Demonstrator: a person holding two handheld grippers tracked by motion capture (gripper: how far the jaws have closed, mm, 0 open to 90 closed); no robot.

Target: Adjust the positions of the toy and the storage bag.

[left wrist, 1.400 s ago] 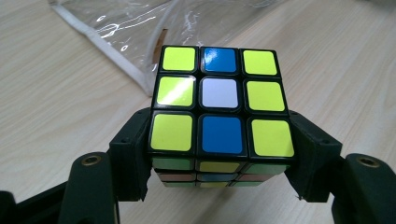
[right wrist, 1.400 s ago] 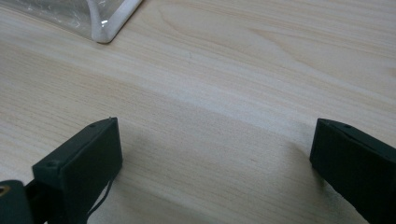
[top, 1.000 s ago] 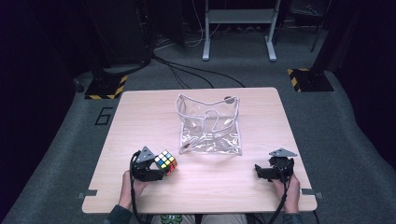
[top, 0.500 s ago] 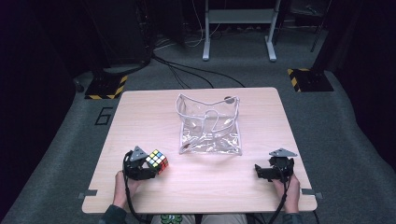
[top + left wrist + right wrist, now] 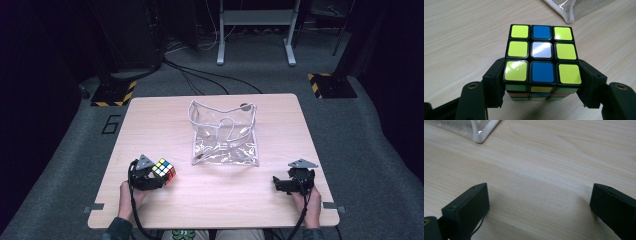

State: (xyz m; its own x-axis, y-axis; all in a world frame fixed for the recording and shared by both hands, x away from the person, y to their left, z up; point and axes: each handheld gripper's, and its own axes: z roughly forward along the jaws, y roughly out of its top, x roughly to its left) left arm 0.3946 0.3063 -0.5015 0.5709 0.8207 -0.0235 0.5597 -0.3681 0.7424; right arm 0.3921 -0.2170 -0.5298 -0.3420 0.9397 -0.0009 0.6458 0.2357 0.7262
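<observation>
Left tongs sit near the front left of the pale wooden worktop, their two black jaws pressed against opposite sides of a black-framed puzzle cube with coloured square stickers. In the left gripper view the tongs clamp the cube along its nearest row, the rest of it jutting out past the jaw tips; its top face shows yellow, blue and one white square. Ahead of these tongs and off to their right lies a clear plastic pouch with white edging, flat on the worktop, apart from the cube. Further right, the right tongs rest low over the front right of the worktop, jaws spread wide with bare wood between them; a pouch corner lies beyond them.
</observation>
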